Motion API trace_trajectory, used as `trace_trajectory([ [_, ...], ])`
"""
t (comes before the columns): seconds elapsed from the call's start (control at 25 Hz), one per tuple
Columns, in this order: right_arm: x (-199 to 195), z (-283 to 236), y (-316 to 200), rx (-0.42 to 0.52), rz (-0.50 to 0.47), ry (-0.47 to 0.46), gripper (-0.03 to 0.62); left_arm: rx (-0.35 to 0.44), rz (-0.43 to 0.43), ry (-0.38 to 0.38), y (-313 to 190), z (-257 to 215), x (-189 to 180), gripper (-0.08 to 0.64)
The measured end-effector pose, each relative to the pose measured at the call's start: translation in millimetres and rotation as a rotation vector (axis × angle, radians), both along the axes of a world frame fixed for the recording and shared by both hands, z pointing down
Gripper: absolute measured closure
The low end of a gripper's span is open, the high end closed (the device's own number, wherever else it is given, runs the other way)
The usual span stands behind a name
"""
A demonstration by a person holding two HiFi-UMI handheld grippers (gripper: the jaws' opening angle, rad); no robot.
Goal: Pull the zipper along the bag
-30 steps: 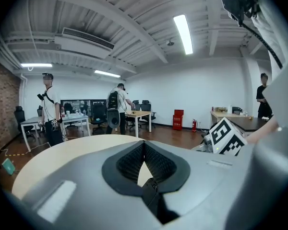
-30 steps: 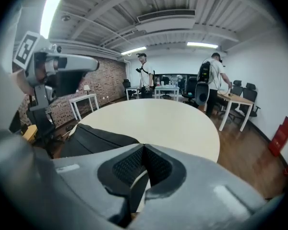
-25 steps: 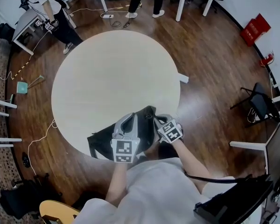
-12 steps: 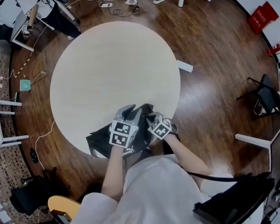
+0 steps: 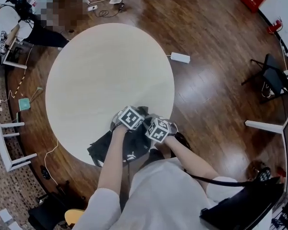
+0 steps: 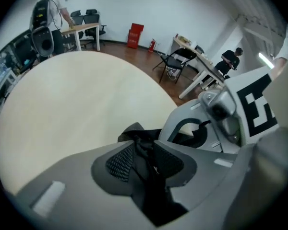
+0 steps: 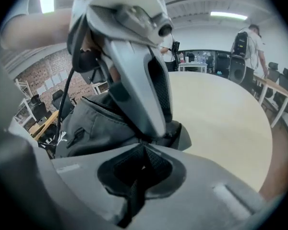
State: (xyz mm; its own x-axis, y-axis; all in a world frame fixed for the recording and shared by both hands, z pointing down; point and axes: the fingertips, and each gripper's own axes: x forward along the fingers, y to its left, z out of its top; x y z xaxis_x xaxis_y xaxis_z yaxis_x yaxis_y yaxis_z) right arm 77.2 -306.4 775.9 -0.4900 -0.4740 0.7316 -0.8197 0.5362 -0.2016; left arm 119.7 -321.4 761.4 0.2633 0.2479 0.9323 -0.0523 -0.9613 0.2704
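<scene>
A black bag (image 5: 104, 147) lies at the near edge of the round pale table (image 5: 110, 66). Both grippers sit side by side on its far end. My left gripper (image 5: 132, 119) has its jaws opening; a fold of the bag's black fabric (image 6: 136, 134) still lies in the gap between its pads (image 6: 119, 163), which no longer pinch it. My right gripper (image 5: 157, 128) is shut on a thin black strap (image 7: 134, 195) of the bag, right behind the left gripper (image 7: 134, 66). The bag's grey-black side and zipper line (image 7: 93, 123) show in the right gripper view.
The table edge runs just under the bag, with wooden floor beyond. A white power strip (image 5: 180, 57) lies on the floor at the far right, a black chair (image 5: 273, 80) stands further right, and a white stool (image 5: 9, 143) at the left. A person stands at the far left.
Both grippers have moved forward and closer together over the bag's far end. The left gripper now stands steeper over the bag.
</scene>
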Motion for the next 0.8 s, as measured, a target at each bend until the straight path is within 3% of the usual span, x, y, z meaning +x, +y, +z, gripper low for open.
trace_trajectory([
  [0.2, 3.7, 2.1, 1.2, 0.001, 0.002, -0.008, 0.604, -0.030, 0.000, -0.083, -2.3, 17.5, -0.9, 0.429],
  [0.28, 5.3, 2.2, 1.6, -0.003, 0.006, 0.000, 0.604, -0.036, 0.028, -0.086, 1.3, 18.5, 1.5, 0.472],
  [0.32, 5.4, 2.6, 2.0, -0.005, 0.009, 0.004, 0.604, -0.038, 0.039, -0.081, 4.3, 18.3, 2.1, 0.533],
  [0.36, 5.3, 3.3, 2.5, -0.008, 0.010, 0.006, 0.604, -0.032, 0.040, -0.072, 6.7, 17.2, 2.2, 0.534],
  [0.52, 10.3, 6.0, 7.1, -0.010, 0.011, 0.008, 0.604, 0.036, -0.042, 0.008, 11.6, -4.4, 4.3, 0.535],
  [0.64, 16.4, 8.4, 10.4, 0.006, 0.023, 0.020, 0.604, 0.120, -0.116, 0.111, 12.0, -34.2, 5.1, 0.535],
  [0.8, 16.9, 10.0, 9.4, -0.008, 0.032, 0.037, 0.604, 0.198, -0.237, 0.206, 10.3, -60.7, -14.1, 0.535],
])
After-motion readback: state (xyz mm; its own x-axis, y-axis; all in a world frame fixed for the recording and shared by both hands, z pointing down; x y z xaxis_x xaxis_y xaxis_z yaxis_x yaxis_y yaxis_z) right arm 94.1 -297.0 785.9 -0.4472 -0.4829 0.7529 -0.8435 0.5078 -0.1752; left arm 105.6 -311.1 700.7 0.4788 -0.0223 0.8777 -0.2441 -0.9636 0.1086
